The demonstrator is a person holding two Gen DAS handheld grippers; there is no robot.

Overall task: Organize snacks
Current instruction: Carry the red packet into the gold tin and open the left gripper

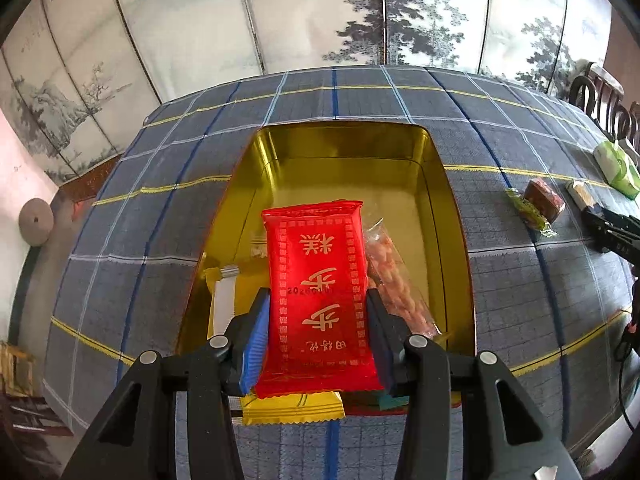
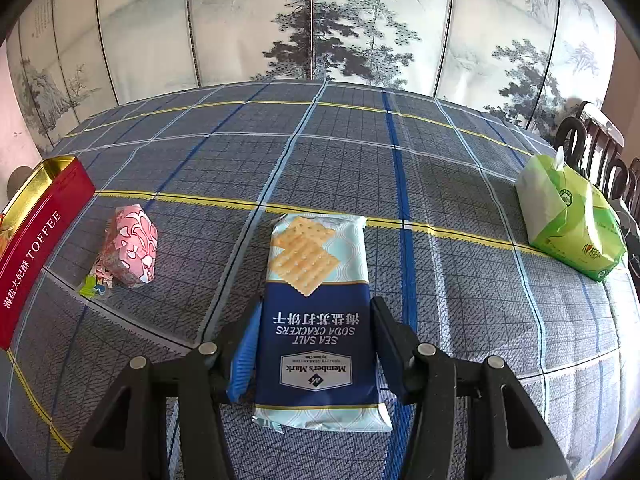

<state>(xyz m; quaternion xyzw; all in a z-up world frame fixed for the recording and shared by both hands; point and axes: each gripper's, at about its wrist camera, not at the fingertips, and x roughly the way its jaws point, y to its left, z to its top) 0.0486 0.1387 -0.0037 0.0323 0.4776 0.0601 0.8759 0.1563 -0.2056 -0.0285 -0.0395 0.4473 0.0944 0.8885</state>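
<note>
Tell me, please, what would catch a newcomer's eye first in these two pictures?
First, the bright red snack packet with gold characters, clamped in the left tool above the open gold-lined tin, which already holds a few snacks. Next, the blue Member's Mark sea salt soda crackers pack between the right tool's fingers, over the blue plaid tablecloth. A green tissue pack sits far right.

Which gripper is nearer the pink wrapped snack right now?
Right. The right gripper, shut on the soda cracker pack, sits just beside the pink wrapped snack. The left gripper holds the red packet over the gold tin, farther away.
</note>
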